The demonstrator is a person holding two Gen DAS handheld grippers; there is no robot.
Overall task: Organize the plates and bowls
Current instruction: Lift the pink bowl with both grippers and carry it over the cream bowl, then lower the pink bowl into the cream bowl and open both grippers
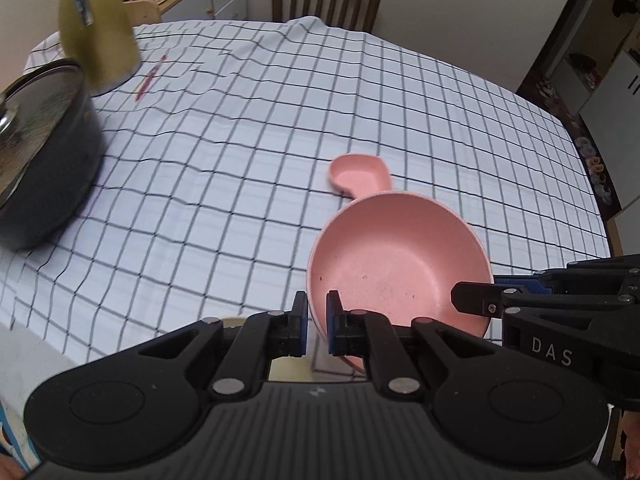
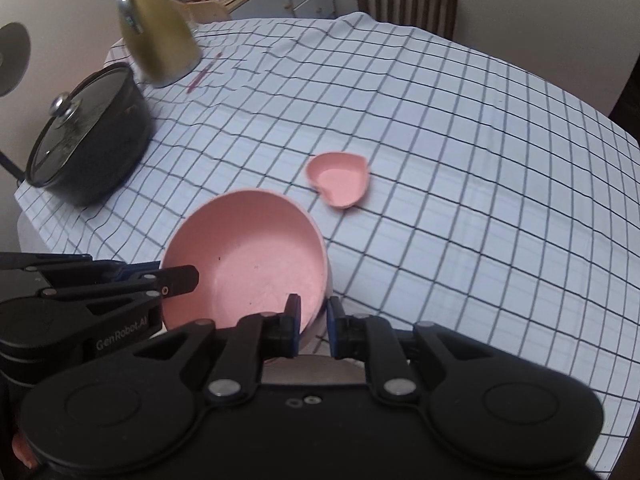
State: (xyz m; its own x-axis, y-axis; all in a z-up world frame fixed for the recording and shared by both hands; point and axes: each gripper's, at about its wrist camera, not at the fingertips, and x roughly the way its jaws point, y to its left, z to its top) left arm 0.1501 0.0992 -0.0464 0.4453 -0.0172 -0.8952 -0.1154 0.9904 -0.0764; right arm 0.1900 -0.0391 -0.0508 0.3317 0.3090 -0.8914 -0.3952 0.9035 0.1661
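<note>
Pot (image 2: 86, 140) and jug (image 2: 160, 28) stand at the bench's (image 2: 480, 200) left edge. The left hand-held gripper (image 1: 317, 322) and right hand-held gripper (image 2: 313, 326) each clench opposite rims of the bowl (image 2: 248, 260), apparently lifted and tilted; likely next, carrying it toward the heart dish (image 2: 340, 180) just beyond

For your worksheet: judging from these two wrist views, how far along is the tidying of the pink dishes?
Done: nothing looks stacked yet. In hand: both the left gripper and right gripper pinch opposite rims of the pink bowl, held tilted. Left: the heart-shaped dish sits alone on the checked tablecloth, apart from the bowl.
</note>
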